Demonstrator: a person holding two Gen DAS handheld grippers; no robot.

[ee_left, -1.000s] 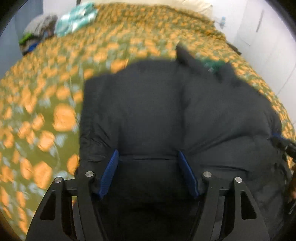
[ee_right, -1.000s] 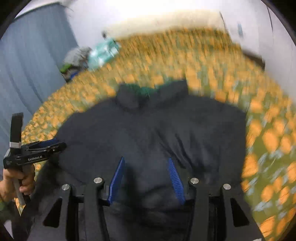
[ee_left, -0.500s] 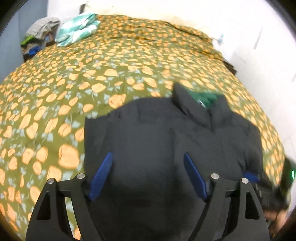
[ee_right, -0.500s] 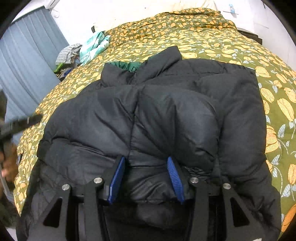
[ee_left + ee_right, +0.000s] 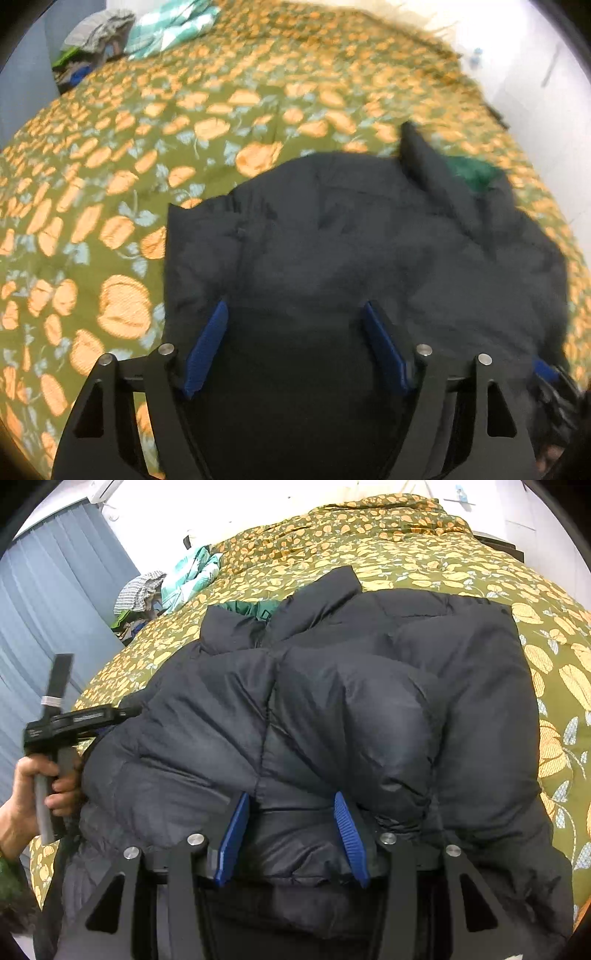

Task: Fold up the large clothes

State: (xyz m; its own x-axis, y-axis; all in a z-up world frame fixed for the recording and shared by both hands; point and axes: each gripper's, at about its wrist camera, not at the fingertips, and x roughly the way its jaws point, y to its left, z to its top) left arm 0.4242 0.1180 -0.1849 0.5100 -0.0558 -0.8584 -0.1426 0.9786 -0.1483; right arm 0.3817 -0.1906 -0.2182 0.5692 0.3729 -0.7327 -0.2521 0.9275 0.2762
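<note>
A large black puffer jacket (image 5: 369, 709) with a green lining at the collar lies on the bed, collar at the far end; it also shows in the left wrist view (image 5: 369, 258). My right gripper (image 5: 291, 801) is open, its blue pads (image 5: 347, 830) on either side of a bulge of jacket near the hem. My left gripper (image 5: 295, 310) is open over the jacket's near left part; it also shows in the right wrist view (image 5: 110, 714), held by a hand at the jacket's left edge.
The bed is covered by an olive quilt with orange print (image 5: 147, 147). A heap of clothes (image 5: 144, 590) and a teal cloth (image 5: 192, 572) lie at its far left. Blue curtains (image 5: 55, 609) hang left; a white wall stands right.
My left gripper has moved forward and down toward the jacket, its view now blurred. My right gripper has hardly moved. The jacket lies as before.
</note>
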